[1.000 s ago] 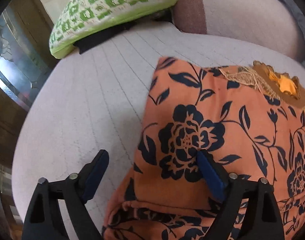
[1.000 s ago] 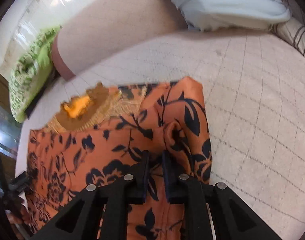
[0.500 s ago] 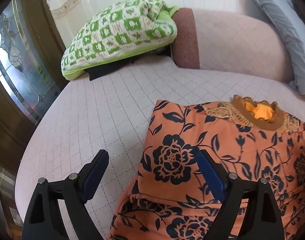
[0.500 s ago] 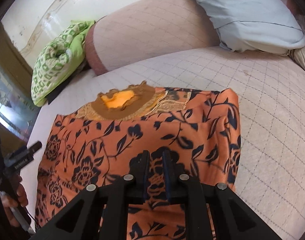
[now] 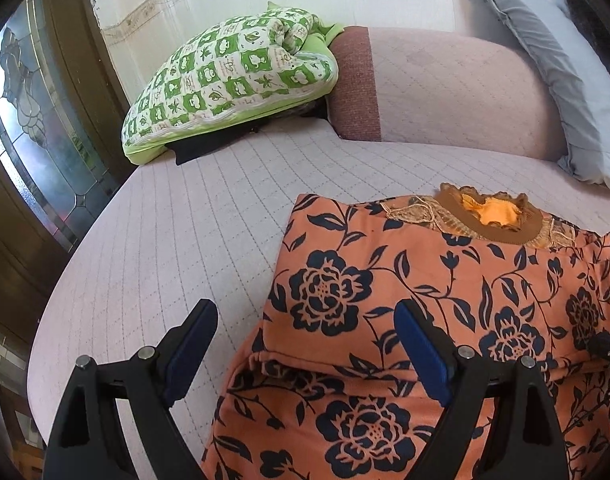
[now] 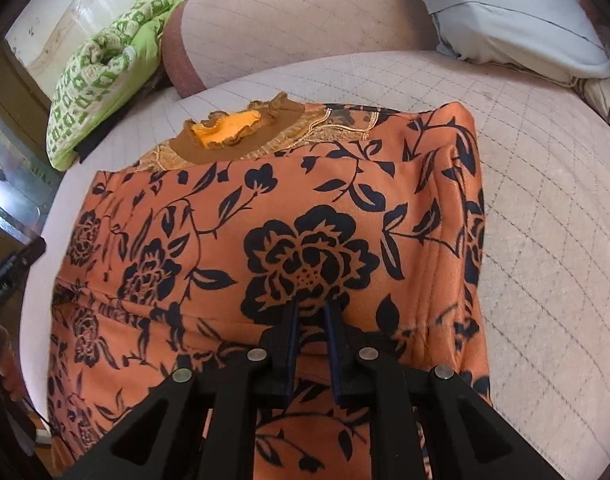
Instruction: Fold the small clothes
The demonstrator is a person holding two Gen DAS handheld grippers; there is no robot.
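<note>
On the near part of a pale quilted mattress (image 5: 177,240) lies the orange floral garment (image 5: 445,292), folded, its brown embroidered neckline (image 5: 493,220) at the far edge and a folded-over hem running across the near side. Over that hem the right gripper (image 6: 311,312) has its blue-padded fingers drawn close together, a narrow slit between them; the tips sit at the fabric's fold, but whether cloth is pinched in the slit cannot be told. Beside the garment's left edge the left gripper (image 5: 305,344) stands spread wide, holding nothing: its left finger is above bare mattress, its right finger above the floral cloth.

The mattress is stitched in a diamond grid and curves away to a rounded edge on the left. Behind it runs a padded pink bolster (image 5: 465,92) with a darker maroon end. A green-and-white patterned quilt (image 5: 229,80) is bundled at the far left, resting on something dark. A grey-blue pillow (image 5: 565,80) leans at the far right. White tiled wall rises behind, and a dark wooden door with leaded glass (image 5: 37,128) fills the left side. Nothing lies on top of the garment.
</note>
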